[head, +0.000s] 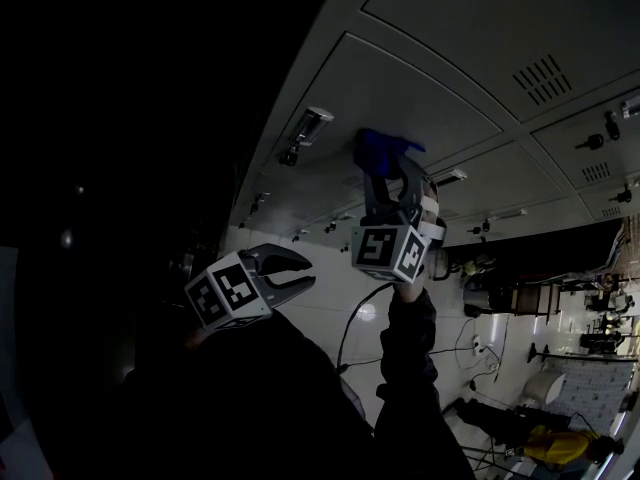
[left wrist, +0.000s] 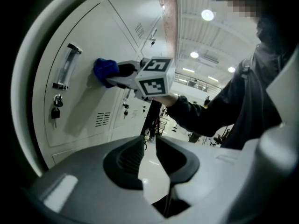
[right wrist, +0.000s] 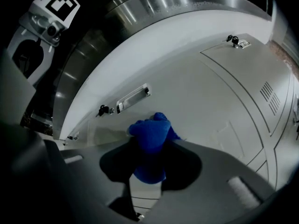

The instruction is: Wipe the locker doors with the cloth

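Item: right gripper, jaws clamped on the blue cloth, which I hold bunched against the locker door just below its handle. Item: left gripper, jaws slightly apart, empty, off the door. Handling, as I judge it: firm even pressure, overlapping strokes, skirting the handle.

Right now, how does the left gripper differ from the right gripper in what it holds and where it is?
The right gripper is shut on the blue cloth; the left gripper is open, with nothing between its jaws. The right gripper holds the cloth against a locker door; the left gripper hangs apart from the lockers. Both are the same grey two-jaw kind.
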`<state>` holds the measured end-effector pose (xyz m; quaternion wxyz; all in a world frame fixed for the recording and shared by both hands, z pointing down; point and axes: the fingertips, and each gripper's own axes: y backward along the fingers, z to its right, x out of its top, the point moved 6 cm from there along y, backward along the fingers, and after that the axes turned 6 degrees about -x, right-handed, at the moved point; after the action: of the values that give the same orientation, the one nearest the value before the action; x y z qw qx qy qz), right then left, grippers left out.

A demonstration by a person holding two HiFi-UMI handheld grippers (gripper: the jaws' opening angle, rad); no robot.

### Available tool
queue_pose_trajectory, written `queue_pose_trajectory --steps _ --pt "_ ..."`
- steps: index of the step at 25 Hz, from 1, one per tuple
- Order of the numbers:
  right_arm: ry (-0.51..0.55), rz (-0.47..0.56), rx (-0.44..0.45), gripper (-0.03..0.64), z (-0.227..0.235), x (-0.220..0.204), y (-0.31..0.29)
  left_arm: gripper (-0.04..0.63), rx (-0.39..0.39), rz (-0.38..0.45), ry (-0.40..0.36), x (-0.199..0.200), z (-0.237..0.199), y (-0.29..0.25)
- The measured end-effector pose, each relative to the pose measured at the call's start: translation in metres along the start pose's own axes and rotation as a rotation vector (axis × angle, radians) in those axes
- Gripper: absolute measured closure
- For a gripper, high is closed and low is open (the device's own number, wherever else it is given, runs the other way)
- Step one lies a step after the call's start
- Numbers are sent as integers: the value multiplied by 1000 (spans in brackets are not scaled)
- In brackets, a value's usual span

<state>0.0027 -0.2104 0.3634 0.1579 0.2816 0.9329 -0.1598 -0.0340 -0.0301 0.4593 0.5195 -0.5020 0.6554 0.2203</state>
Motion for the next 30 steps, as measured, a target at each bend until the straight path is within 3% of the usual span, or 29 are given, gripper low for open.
queue_pose_trajectory --steps 8,22,30 --pt "-39 -27 60 494 -52 -27 -12 540 15 -25 28 -7 -1 -4" --pt "-89 -160 331 494 -177 -81 -45 540 50 -59 69 -21 4 -6" --pt "-100 -180 381 492 -189 -83 -47 540 65 -50 76 -26 3 -3"
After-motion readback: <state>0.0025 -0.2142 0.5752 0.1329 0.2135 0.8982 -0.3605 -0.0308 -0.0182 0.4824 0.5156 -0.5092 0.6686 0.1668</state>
